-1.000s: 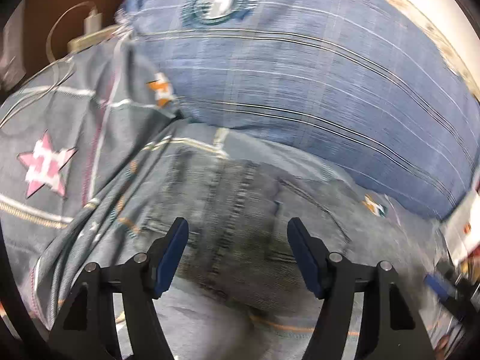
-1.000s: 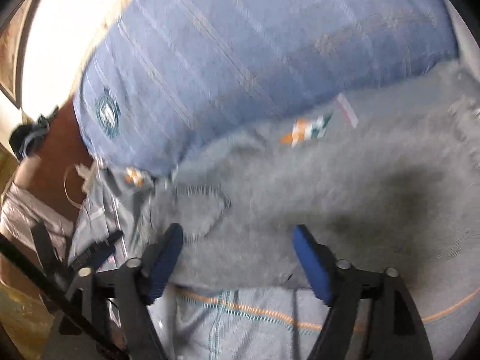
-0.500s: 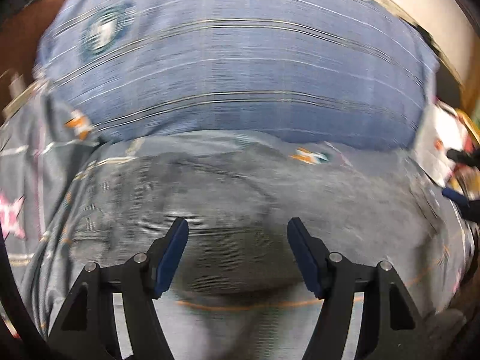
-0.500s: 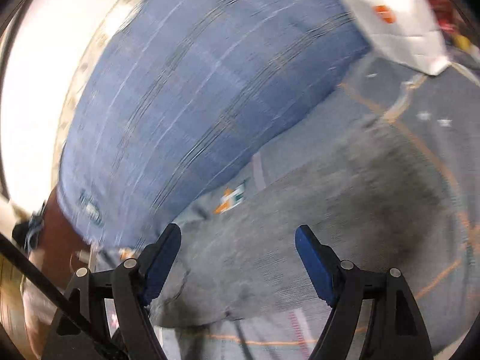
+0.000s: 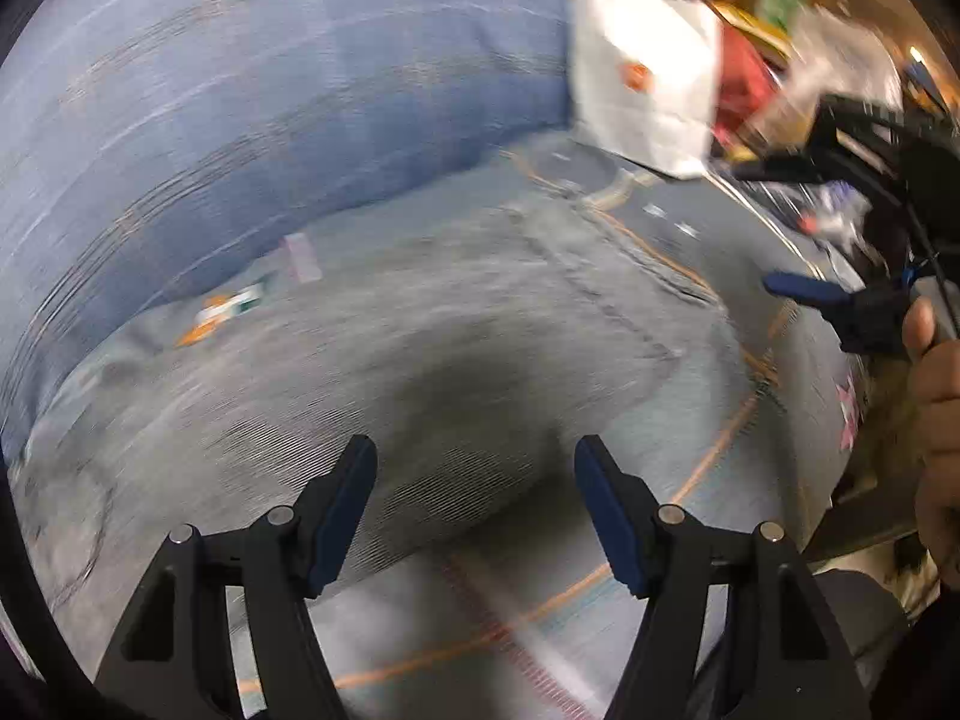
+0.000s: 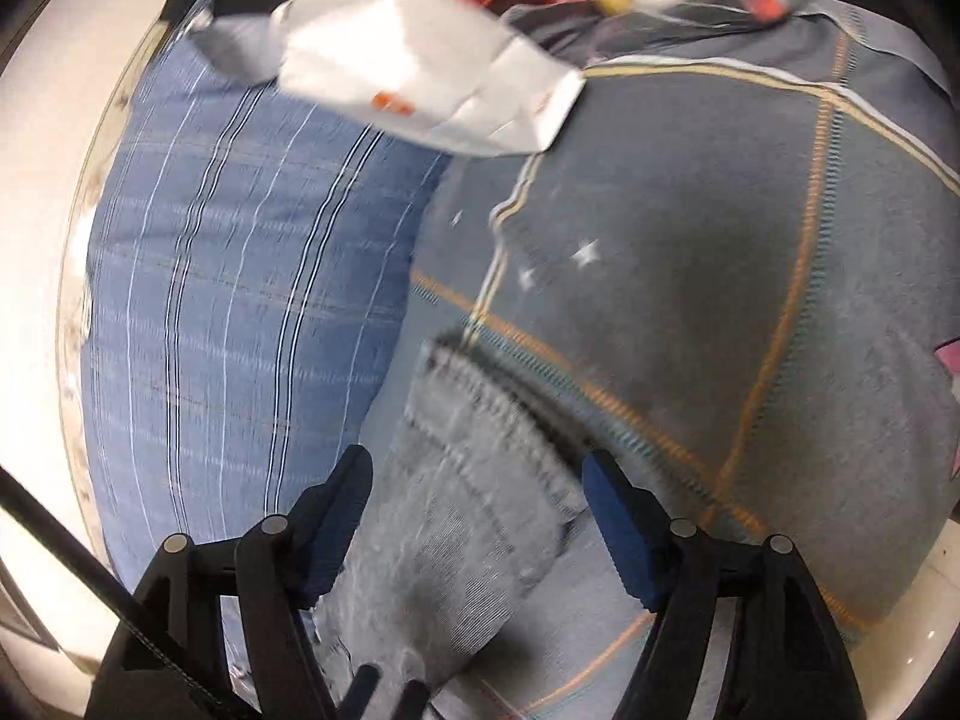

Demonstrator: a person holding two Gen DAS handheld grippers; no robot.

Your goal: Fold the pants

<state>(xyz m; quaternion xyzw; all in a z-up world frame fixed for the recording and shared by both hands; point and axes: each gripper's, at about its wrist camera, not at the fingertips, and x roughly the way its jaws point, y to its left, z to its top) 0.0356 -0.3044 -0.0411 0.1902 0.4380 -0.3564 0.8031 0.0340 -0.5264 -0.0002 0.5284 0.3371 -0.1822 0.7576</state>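
Left wrist view: one pair of jeans (image 5: 456,324) is seen spread on one bedsheet (image 5: 708,228) beside one pillow (image 5: 252,96). Nothing is grasped by the left gripper (image 5: 474,504), spread wide; the right gripper (image 6: 477,519) is closing, its pads not yet pressing the denim.

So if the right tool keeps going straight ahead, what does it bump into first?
Most likely the jeans: the right tool points down at the leg end lying between its closing jaws, though depth is hard to judge.

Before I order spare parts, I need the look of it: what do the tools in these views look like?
Both match: the left tool and right tool have black angular frames with silver pivot pins, and each finger carries a dark blue ribbed pad. Thin black cables run by the right tool, seen from the left camera.
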